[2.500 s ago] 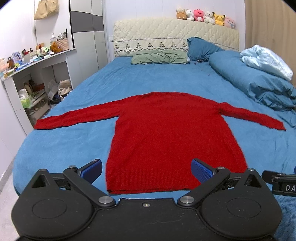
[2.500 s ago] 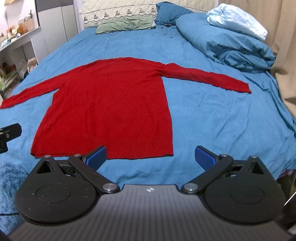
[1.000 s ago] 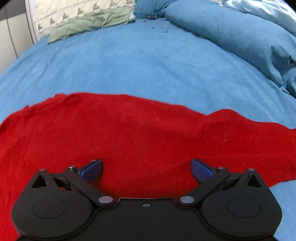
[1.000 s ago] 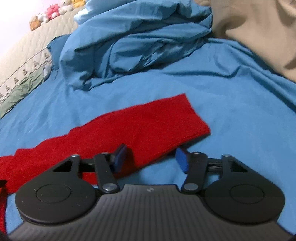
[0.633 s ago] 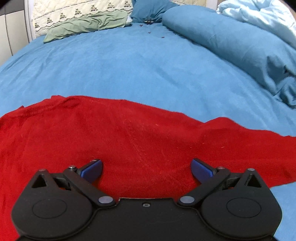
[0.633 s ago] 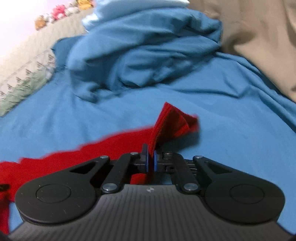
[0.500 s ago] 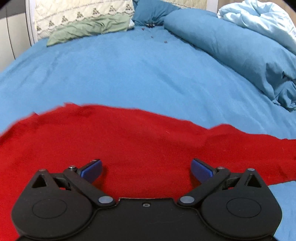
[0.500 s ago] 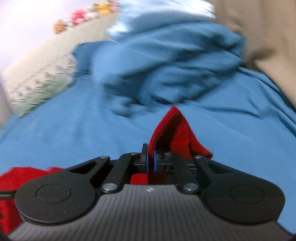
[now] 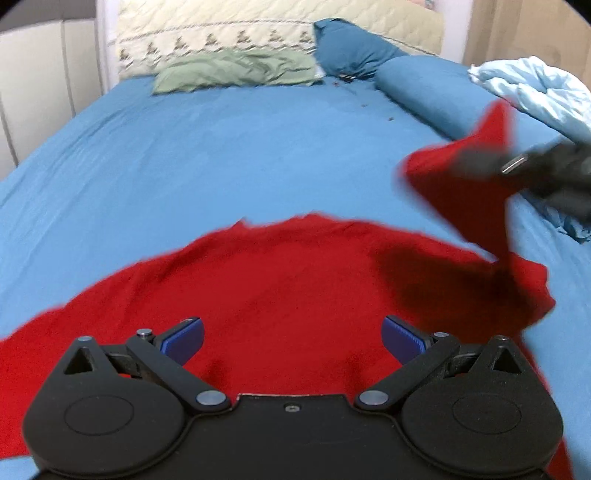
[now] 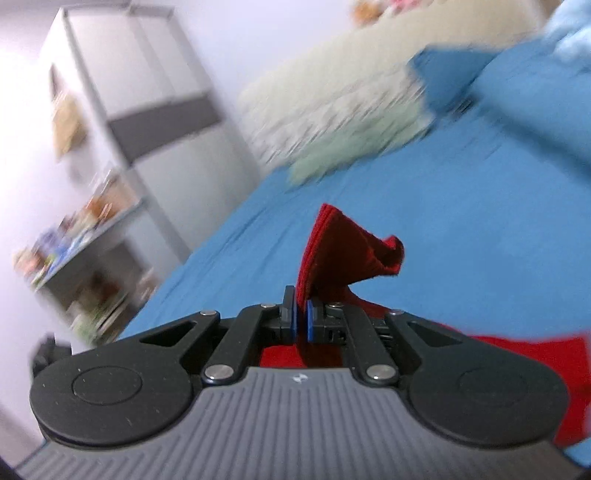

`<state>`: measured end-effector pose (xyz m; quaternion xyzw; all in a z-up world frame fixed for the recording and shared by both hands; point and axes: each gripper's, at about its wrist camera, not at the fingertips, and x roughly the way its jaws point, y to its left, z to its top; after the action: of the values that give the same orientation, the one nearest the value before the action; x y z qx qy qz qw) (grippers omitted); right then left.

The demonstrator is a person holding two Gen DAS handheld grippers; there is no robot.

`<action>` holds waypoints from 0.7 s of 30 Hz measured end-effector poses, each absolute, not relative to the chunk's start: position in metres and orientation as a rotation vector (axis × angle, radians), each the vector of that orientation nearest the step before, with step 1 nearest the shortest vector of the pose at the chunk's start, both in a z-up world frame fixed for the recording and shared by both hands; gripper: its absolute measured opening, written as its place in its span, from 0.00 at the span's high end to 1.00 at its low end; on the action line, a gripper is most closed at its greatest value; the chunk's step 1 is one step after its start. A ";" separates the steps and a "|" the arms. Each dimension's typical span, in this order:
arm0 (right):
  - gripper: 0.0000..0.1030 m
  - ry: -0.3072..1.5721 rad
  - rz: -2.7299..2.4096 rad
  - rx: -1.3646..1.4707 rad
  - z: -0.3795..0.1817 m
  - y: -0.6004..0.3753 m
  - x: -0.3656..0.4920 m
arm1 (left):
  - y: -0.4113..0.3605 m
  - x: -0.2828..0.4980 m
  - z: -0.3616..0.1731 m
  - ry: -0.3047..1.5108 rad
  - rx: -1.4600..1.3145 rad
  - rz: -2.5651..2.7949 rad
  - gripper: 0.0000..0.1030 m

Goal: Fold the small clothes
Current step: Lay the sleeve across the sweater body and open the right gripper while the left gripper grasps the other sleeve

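A red knit sweater [image 9: 280, 288] lies flat on the blue bed sheet [image 9: 221, 162]. My left gripper [image 9: 291, 338] is open and empty, low over the sweater's upper body. My right gripper [image 10: 301, 317] is shut on the cuff end of the sweater's right sleeve [image 10: 332, 258]. In the left wrist view the right gripper [image 9: 491, 166] holds that sleeve [image 9: 465, 188] lifted above the bed at the right, swung in over the sweater's shoulder. The sleeve casts a shadow on the body.
A green pillow [image 9: 236, 72] and a dark blue pillow [image 9: 351, 51] lie at the quilted headboard [image 9: 258, 22]. A bunched blue duvet [image 9: 436, 96] and a pale blue quilt [image 9: 535, 92] fill the bed's right side. A wardrobe [image 10: 147, 110] and cluttered shelves [image 10: 85, 225] stand left.
My right gripper closed on the sleeve cuff, lifted it and swung it left toward the sweater's body. My left gripper stayed open over the sweater.
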<state>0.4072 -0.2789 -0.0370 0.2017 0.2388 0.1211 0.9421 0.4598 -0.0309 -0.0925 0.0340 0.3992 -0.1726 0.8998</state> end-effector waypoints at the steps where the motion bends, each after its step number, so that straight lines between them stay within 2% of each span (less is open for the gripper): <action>1: 0.80 0.530 0.278 0.424 -0.056 -0.259 0.417 | -0.017 0.458 -0.100 0.839 0.057 -0.351 0.00; 5: 0.80 0.678 0.306 0.422 -0.124 -0.213 0.443 | 0.011 0.453 -0.122 0.863 0.043 -0.358 0.00; 7: 0.80 0.716 0.317 0.415 -0.143 -0.203 0.446 | 0.015 0.452 -0.130 0.863 0.051 -0.370 0.00; 9: 0.76 0.729 0.330 0.409 -0.151 -0.204 0.448 | 0.015 0.452 -0.133 0.854 0.041 -0.389 0.00; 10: 0.71 0.732 0.333 0.417 -0.151 -0.208 0.448 | 0.013 0.453 -0.134 0.848 0.030 -0.402 0.00; 11: 0.52 0.730 0.343 0.432 -0.146 -0.213 0.447 | 0.011 0.452 -0.135 0.839 0.019 -0.412 0.00; 12: 0.28 0.716 0.346 0.449 -0.138 -0.219 0.449 | 0.009 0.451 -0.134 0.830 0.006 -0.424 0.00; 14: 0.10 0.638 0.318 0.458 -0.120 -0.242 0.432 | 0.001 0.450 -0.133 0.817 -0.017 -0.448 0.00; 16: 0.09 0.571 0.262 0.402 -0.099 -0.266 0.414 | -0.010 0.454 -0.131 0.799 -0.037 -0.475 0.00; 18: 0.03 0.528 0.188 0.309 -0.083 -0.287 0.392 | -0.022 0.457 -0.132 0.787 -0.049 -0.488 0.02; 21: 0.01 0.518 0.099 0.217 -0.082 -0.317 0.356 | -0.038 0.463 -0.138 0.787 -0.078 -0.477 0.13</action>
<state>0.3564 -0.3169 -0.0816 0.1072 0.2553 0.0489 0.9597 0.4632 -0.0378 -0.1377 -0.0374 0.3795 -0.2301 0.8953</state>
